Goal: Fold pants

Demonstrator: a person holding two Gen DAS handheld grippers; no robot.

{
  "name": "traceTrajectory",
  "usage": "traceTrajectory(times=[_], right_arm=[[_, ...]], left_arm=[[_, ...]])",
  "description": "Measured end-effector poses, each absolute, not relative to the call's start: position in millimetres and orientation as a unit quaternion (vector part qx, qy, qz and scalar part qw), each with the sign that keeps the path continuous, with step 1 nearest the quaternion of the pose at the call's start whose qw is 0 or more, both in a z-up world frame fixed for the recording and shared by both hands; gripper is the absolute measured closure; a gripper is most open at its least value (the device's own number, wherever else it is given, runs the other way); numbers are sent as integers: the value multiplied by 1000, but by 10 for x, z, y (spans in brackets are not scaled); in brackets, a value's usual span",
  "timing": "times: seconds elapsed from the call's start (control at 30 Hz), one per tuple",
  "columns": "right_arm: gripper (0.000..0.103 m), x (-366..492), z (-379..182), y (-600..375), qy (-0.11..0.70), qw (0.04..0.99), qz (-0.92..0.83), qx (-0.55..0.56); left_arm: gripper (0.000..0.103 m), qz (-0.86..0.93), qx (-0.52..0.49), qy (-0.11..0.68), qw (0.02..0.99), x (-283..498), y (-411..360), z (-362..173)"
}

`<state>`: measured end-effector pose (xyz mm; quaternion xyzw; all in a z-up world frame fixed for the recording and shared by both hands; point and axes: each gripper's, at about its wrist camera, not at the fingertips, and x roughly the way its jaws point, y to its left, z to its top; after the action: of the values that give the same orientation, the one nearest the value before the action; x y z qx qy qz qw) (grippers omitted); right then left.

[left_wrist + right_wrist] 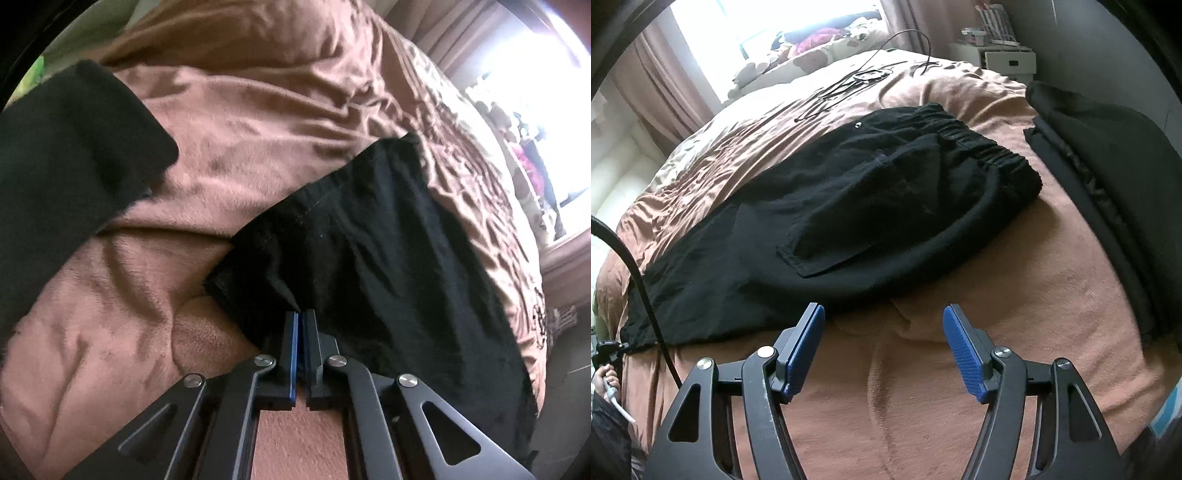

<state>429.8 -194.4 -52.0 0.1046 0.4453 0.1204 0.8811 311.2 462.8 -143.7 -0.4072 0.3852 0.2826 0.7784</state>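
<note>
The left gripper (302, 317) is clenched on the hem of the black pants (820, 206), likely to carry it over. The right gripper (882, 343), fingers spread and holding nothing, waits at lower centre (pants fill mid-frame on the brown blanket (1015, 295)).

The pants (827, 206) are seen as matt black woven cloth. The bed (1015, 332) is covered in soft, napped brown fabric. Ribbed blue rubbery pads line the fingers (964, 350).
</note>
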Motion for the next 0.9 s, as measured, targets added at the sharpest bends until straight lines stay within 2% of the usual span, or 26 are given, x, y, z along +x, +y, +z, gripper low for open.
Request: traceTrajectory(times=[0.2,0.33,0.37,0.4,0.43,0.47,0.5,0.83,0.9], right_arm=[[38,4305,-598,-2048,451,878,111,110],[38,4294,-641,-2102,455,876,110,118],[38,4288,-644,-2109,456,875,111,118],[38,4284,-645,-2104,456,875,112,118],[38,4279,-652,-2119,457,874,115,120],[38,4290,-658,-2122,458,873,117,122],[38,4298,-674,-2134,459,871,120,126],[38,4431,-910,-2397,454,852,123,231],[38,4475,-962,-2437,452,847,123,252]], left_arm=[[101,279,-417,367,783,2935,4565,-1325],[99,280,-428,397,762,2994,4597,-1462],[92,278,-435,397,759,2999,4607,-1484],[78,272,-447,390,758,2978,4615,-1500],[69,271,-452,383,758,2959,4612,-1498],[52,271,-456,376,760,2937,4609,-1491],[44,271,-459,368,762,2913,4604,-1482],[44,260,-495,339,756,2950,4709,-1641],[54,276,-486,331,760,2929,4769,-1638]])
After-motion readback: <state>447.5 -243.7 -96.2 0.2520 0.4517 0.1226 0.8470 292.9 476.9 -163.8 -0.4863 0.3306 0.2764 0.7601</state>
